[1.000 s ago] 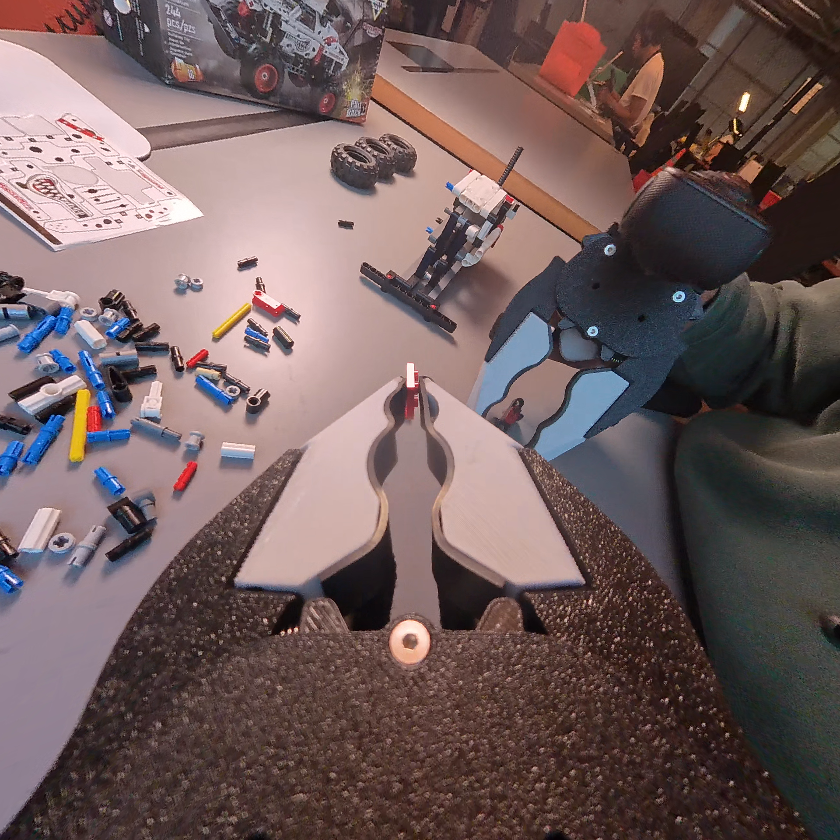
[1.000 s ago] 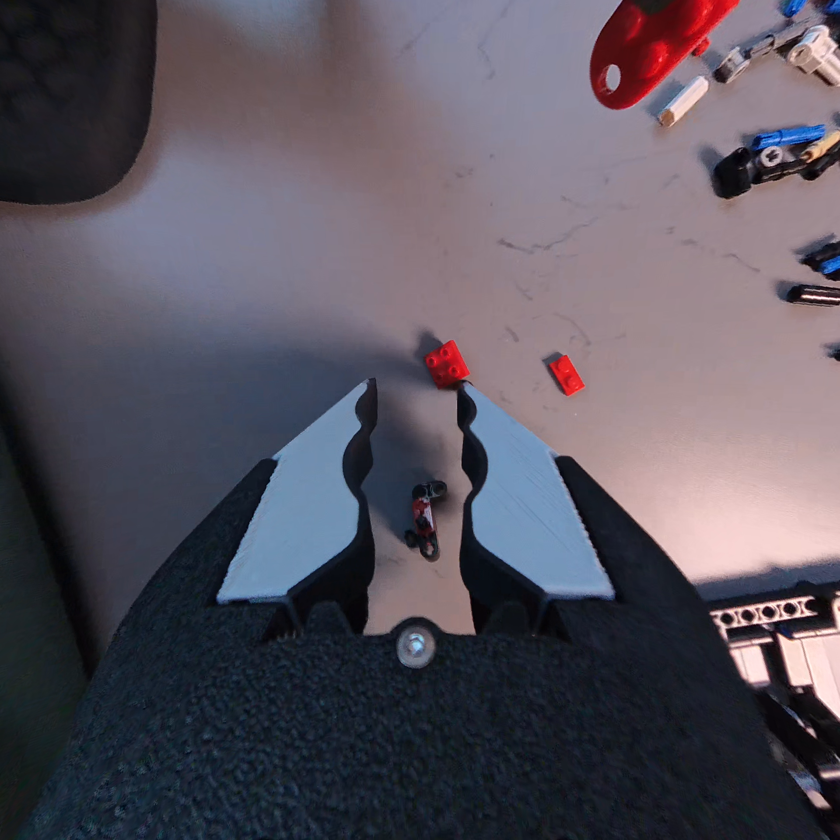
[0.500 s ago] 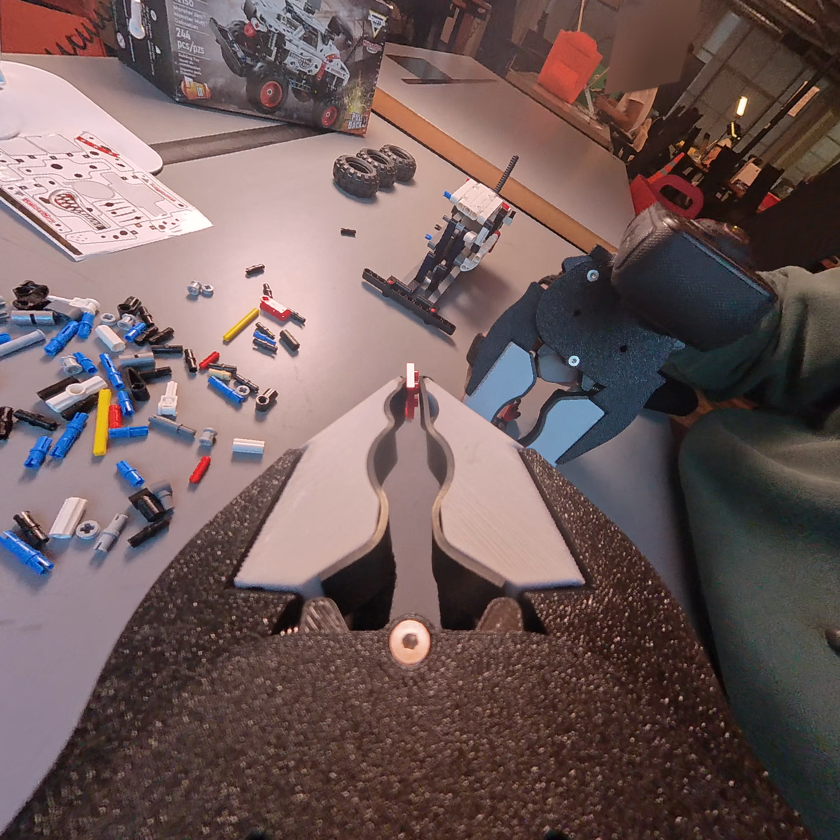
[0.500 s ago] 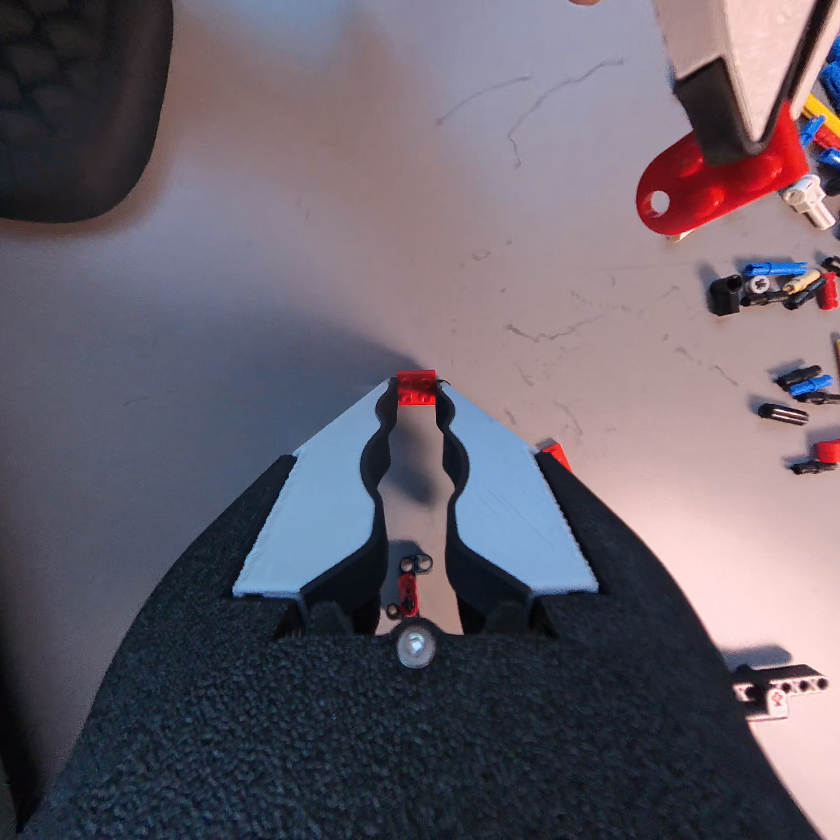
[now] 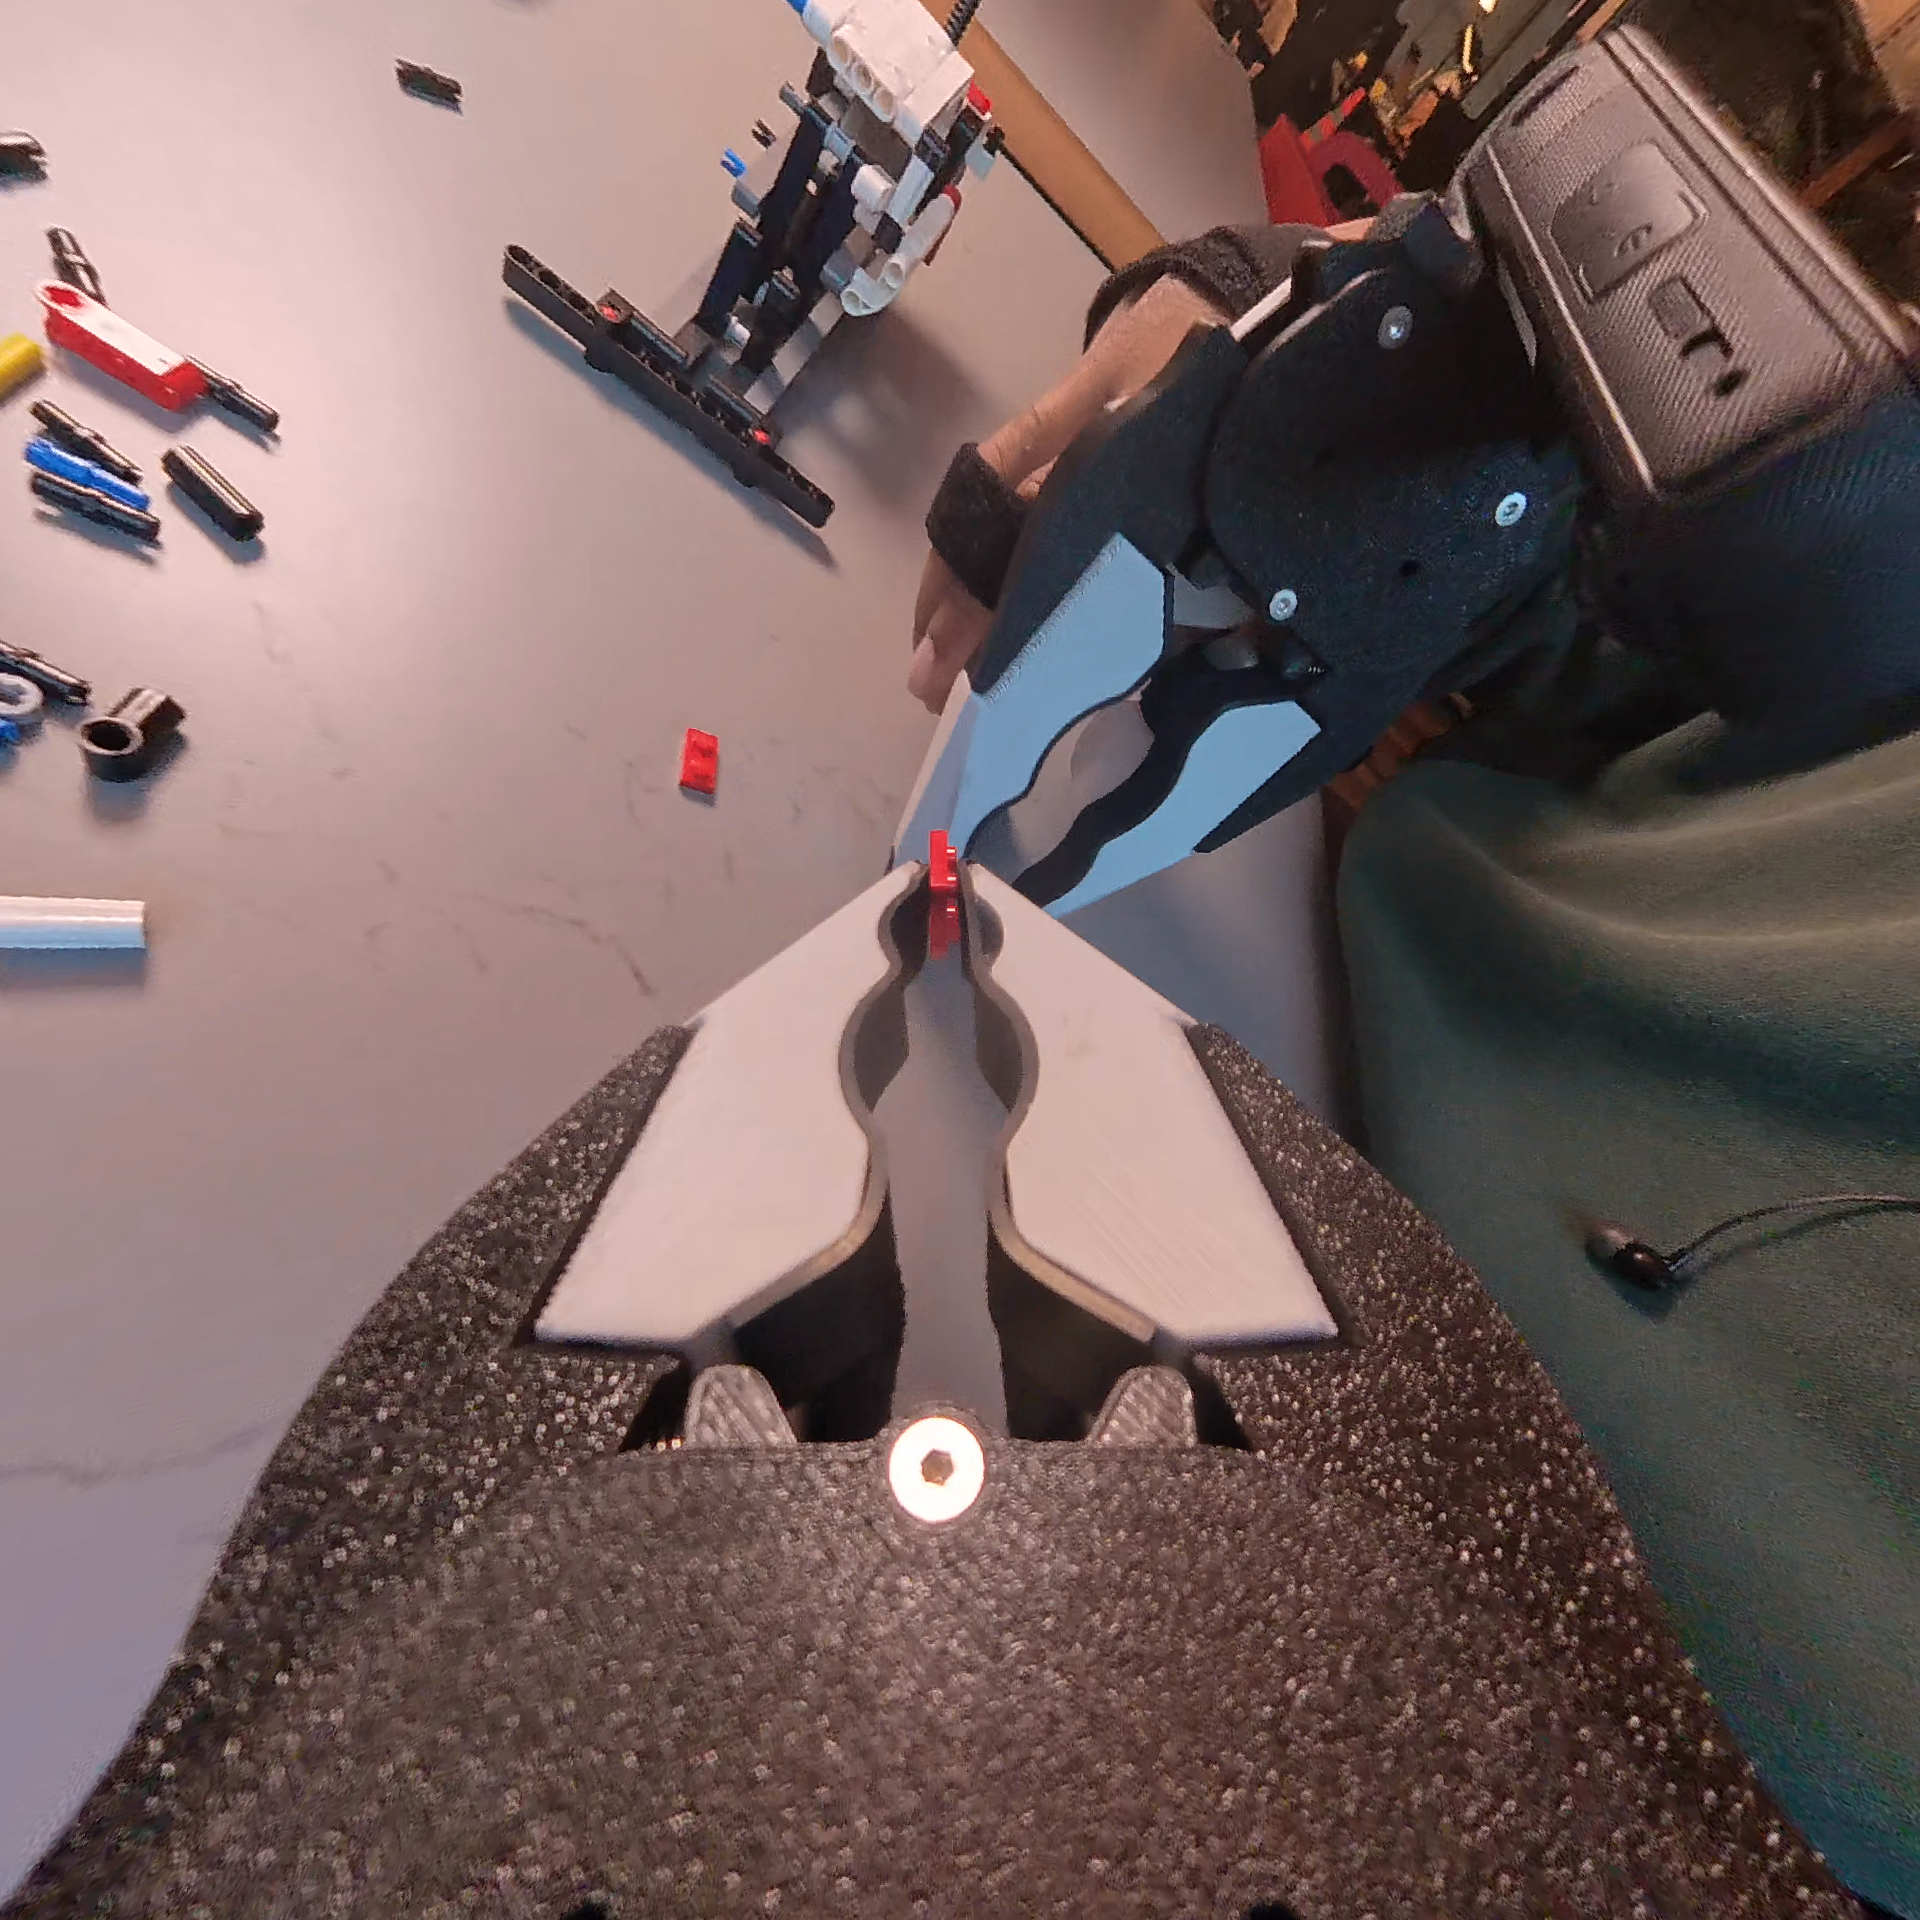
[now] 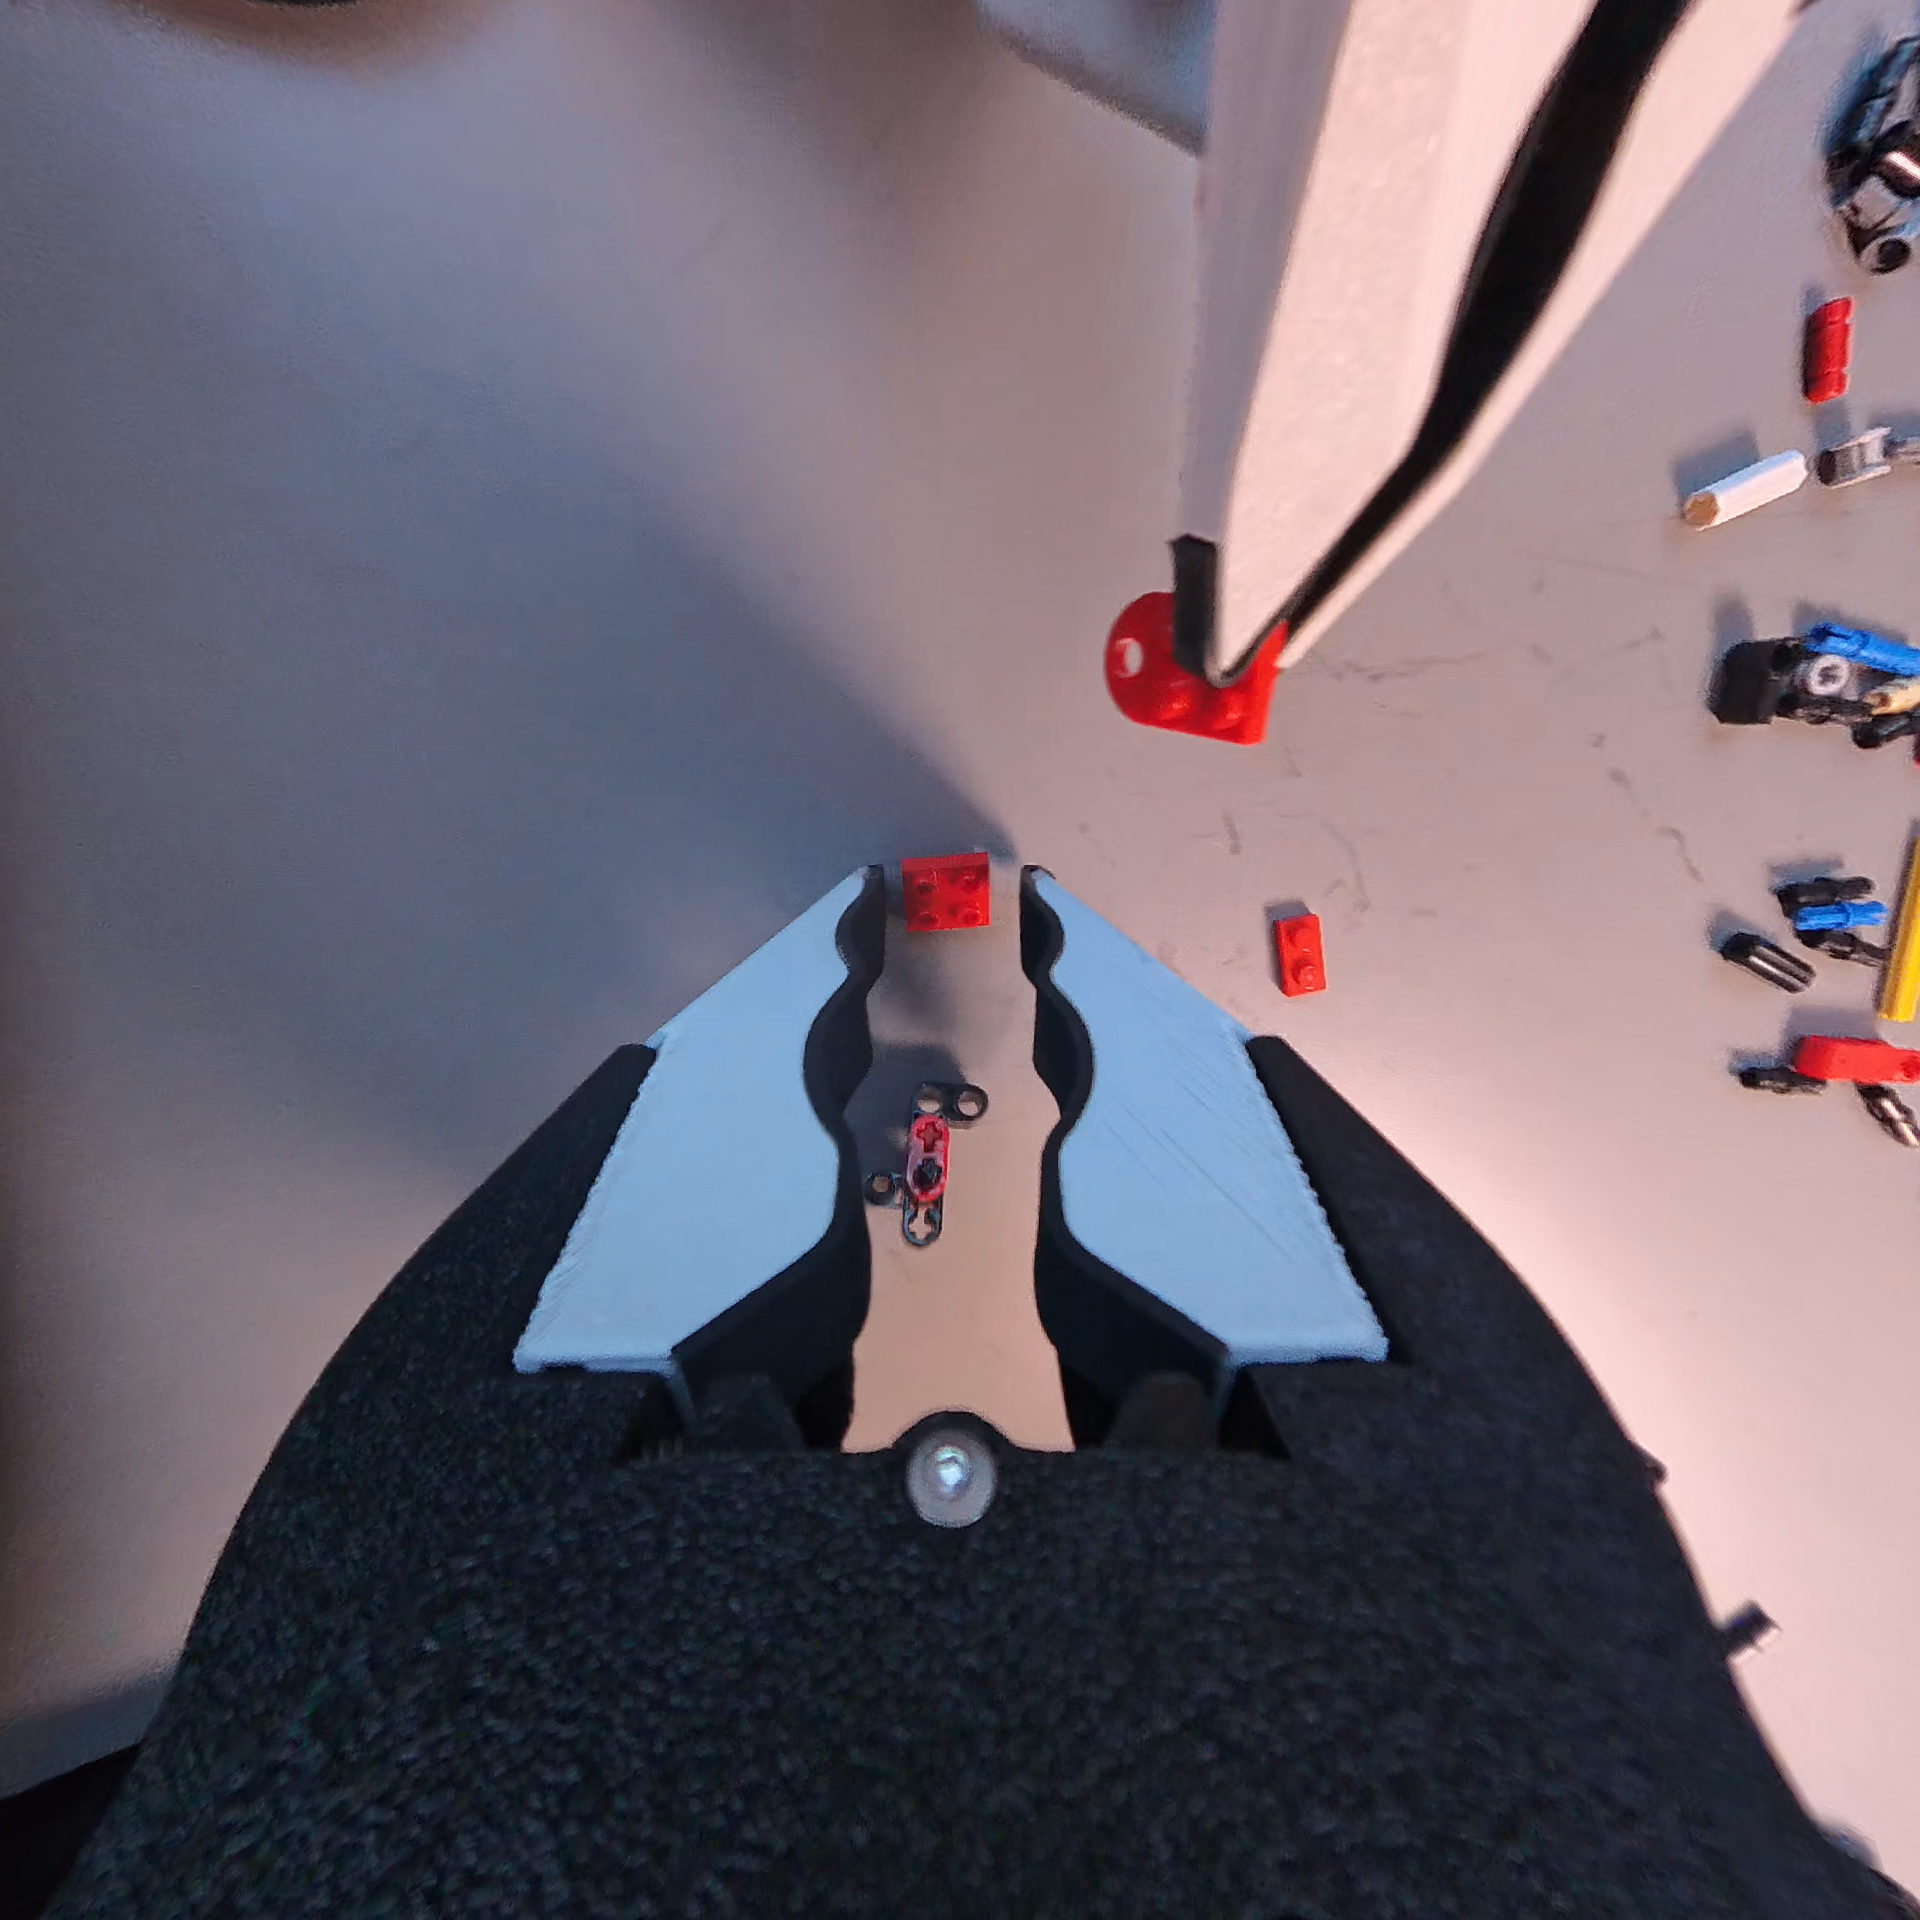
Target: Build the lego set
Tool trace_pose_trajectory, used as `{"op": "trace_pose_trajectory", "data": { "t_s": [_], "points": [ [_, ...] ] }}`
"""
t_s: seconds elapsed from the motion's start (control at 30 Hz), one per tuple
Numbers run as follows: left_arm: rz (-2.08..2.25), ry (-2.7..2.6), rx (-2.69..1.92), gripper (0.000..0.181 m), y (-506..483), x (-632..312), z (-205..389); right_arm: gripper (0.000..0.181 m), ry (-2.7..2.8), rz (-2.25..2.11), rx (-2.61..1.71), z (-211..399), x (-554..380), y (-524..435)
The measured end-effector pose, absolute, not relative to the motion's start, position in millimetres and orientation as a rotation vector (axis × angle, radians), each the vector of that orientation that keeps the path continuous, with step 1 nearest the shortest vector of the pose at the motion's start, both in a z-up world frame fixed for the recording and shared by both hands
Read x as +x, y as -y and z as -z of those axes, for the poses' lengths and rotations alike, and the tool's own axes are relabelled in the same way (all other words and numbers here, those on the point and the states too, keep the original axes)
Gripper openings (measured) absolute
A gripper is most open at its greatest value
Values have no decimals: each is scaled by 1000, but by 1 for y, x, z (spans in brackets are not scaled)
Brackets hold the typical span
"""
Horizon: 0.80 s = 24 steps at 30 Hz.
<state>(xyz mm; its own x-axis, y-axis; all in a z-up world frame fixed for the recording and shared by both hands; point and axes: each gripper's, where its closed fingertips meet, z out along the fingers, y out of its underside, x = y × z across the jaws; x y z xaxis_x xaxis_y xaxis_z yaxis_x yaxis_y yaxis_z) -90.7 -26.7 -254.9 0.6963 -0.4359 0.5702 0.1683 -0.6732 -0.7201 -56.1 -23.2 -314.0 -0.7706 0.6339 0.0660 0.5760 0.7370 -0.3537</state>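
Note:
My left gripper [image 5: 942, 883] is shut on a flat red plate with a hole [image 5: 942, 868], seen edge-on here. The right wrist view shows that plate [image 6: 1164, 686] pinched at the tip of the left fingers [image 6: 1351, 312]. My right gripper [image 6: 951, 883] is open, its tips on either side of a red 2x2 plate [image 6: 945, 894] with small gaps on both sides. The right gripper's fingers [image 5: 1060, 665] point down at the table just beyond my left tips. A part-built black and white model [image 5: 831, 208] stands further back.
A red 1x2 plate [image 6: 1299, 954] lies right of the right tips. A small black and red link piece [image 6: 925, 1164] lies between the right fingers. Loose pins and pieces [image 5: 94, 468] are scattered at the left. A green-clothed person [image 5: 1610, 1039] is on the right. Across from one pair of fingers to the other is roughly 7 centimeters.
My left gripper has tilted down and moved close to the right gripper. The right jaws closed around the red 2x2 plate and have since eased apart.

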Motion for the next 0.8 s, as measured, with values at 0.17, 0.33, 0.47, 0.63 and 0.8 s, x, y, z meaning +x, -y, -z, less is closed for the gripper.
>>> {"op": "trace_pose_trajectory", "data": {
  "t_s": [0.17, 0.33, 0.47, 0.63, 0.8],
  "points": [
    [1132, -199, -2054, 5, 31, -79, 249, 29, 2565, -762, -960, 278, -63, 20],
    [1253, -235, -1994, 5, 32, -62, 241, 10, 2364, -1128, -1067, 243, -67, 23],
    [1263, -256, -1990, 5, 31, -54, 241, 9, 2343, -1367, -1183, 241, -60, 31],
    [1261, -286, -1994, 5, 32, -49, 242, 7, 2326, -1477, -1231, 245, -56, 34],
    [1269, -306, -1956, 5, 32, -46, 236, 5, 2240, -1623, -1284, 239, -53, 33]
  ]
}}
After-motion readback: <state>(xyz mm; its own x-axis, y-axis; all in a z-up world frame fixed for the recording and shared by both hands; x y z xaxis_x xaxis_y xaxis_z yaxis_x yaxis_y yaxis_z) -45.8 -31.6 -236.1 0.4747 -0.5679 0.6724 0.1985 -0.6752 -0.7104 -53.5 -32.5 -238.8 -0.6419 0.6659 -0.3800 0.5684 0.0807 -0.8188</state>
